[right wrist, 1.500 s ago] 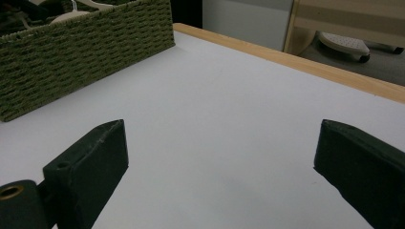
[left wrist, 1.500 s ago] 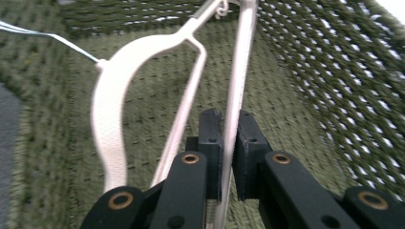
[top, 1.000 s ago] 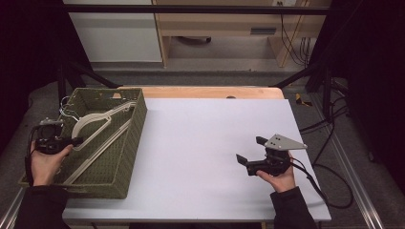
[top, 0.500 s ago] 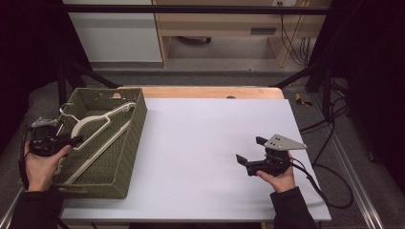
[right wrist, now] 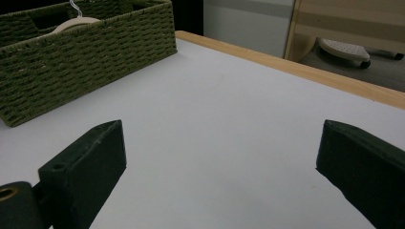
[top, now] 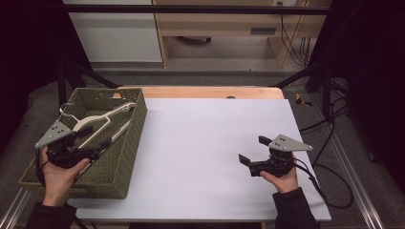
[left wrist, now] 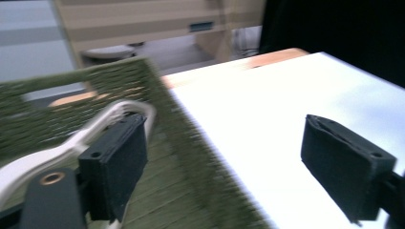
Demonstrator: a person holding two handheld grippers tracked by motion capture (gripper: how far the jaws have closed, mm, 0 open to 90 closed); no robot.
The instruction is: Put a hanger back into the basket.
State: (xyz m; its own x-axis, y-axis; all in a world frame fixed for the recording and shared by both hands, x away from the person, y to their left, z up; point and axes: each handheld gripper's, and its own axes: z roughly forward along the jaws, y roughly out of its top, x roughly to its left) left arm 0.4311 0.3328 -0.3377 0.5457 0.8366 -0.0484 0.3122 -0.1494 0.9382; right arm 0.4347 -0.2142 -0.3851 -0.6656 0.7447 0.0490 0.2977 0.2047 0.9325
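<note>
Two grippers: left gripper (top: 98, 145) has just been opening, nothing between its jaws; right gripper (top: 248, 162) gapes empty over the table (top: 210, 143).
Hanger (top: 95, 125): lying in the basket (top: 131, 138).
Risk: left jaw looks close enough to catch the basket wall or the hanger and drag it.

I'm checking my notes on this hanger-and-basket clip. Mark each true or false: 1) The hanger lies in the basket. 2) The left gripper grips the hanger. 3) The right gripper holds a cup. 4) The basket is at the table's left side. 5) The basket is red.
1) True: the hanger lies in the basket.
2) False: the left gripper is open, its jaws having just been opening, nothing between them.
3) False: the right gripper is open and empty over the table.
4) True.
5) False: it is green.
</note>
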